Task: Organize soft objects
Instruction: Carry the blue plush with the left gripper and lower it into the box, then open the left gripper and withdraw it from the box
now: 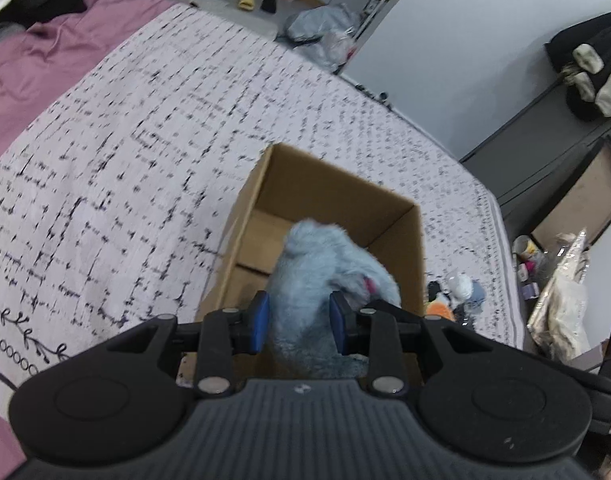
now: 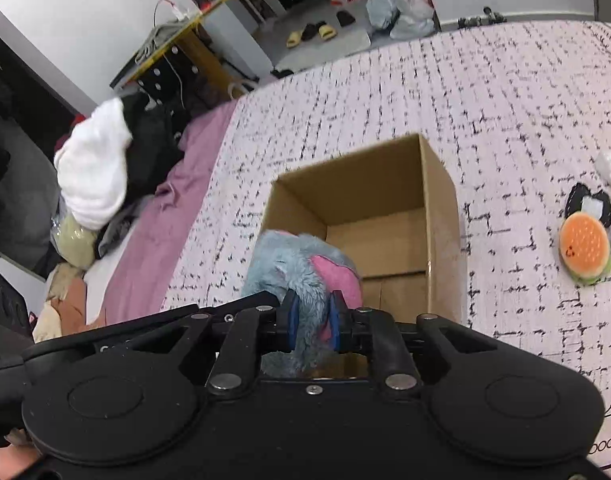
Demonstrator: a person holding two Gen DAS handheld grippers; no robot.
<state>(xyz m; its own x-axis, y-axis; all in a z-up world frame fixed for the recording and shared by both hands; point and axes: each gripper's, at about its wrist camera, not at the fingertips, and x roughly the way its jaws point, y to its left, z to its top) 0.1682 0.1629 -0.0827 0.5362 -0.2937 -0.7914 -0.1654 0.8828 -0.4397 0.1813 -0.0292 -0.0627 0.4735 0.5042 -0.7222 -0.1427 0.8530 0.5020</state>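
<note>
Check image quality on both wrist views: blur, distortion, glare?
Left wrist: strong fisheye bending, dark corners, bedspread pattern smeared by motion, plush toy soft. Right wrist: same bending, bedspread streaked, cardboard box fairly sharp. No harsh glare; light is flat.

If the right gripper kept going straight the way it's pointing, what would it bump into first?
The right gripper is shut on the blue plush, so that leads. Going on forward and down, the plush would probably land on the floor of the open box. Depth is hard to judge; it might clip the near rim first.

plush toy (image 1: 325, 276) | fluffy grey-blue (pink patch) | above open cardboard box (image 1: 385, 208) on bed
</note>
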